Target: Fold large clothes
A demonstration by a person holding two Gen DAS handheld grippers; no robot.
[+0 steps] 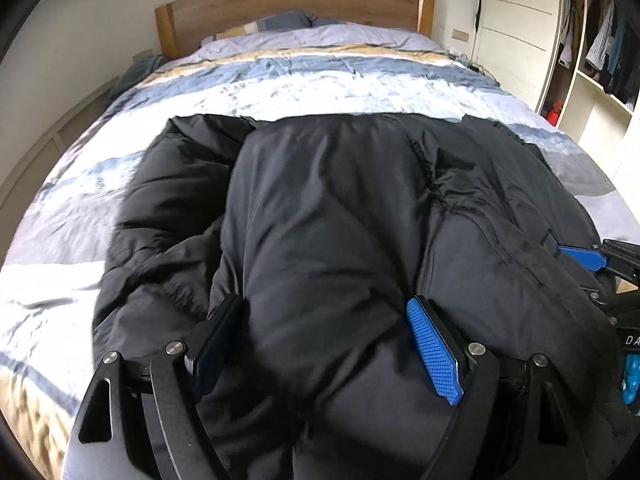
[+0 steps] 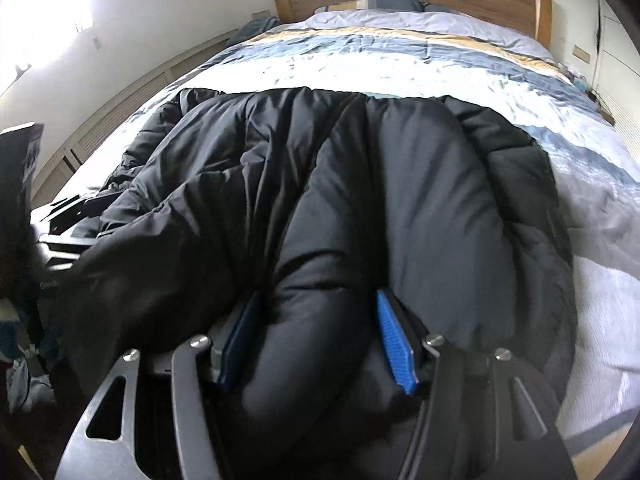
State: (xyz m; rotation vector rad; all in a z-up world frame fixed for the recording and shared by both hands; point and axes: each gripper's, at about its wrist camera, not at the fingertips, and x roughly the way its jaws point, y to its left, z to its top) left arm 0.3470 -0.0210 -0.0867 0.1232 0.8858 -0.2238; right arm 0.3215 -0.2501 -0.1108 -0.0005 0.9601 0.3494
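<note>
A thick black padded jacket [image 1: 340,200] lies spread across the striped bed, its near edge bunched up toward me. My left gripper [image 1: 324,304] is shut on a fat fold of that near edge, and the padding bulges between its blue pads [image 1: 434,348]. The right gripper [image 2: 318,296] grips another puffy fold of the same jacket [image 2: 400,184], with its pads [image 2: 394,344] pressed into the sides. At the right edge of the left wrist view, the right gripper's finger [image 1: 582,258] pokes out of the fabric. The left gripper's finger [image 2: 72,210] shows at the left of the right wrist view.
The bed carries a blue, white and tan striped cover [image 1: 280,88], with pillows and a wooden headboard [image 1: 296,4] at the far end. An open wardrobe with hanging clothes [image 1: 600,52] stands to the right. A low panelled wall [image 2: 120,120] runs along the bed's left side.
</note>
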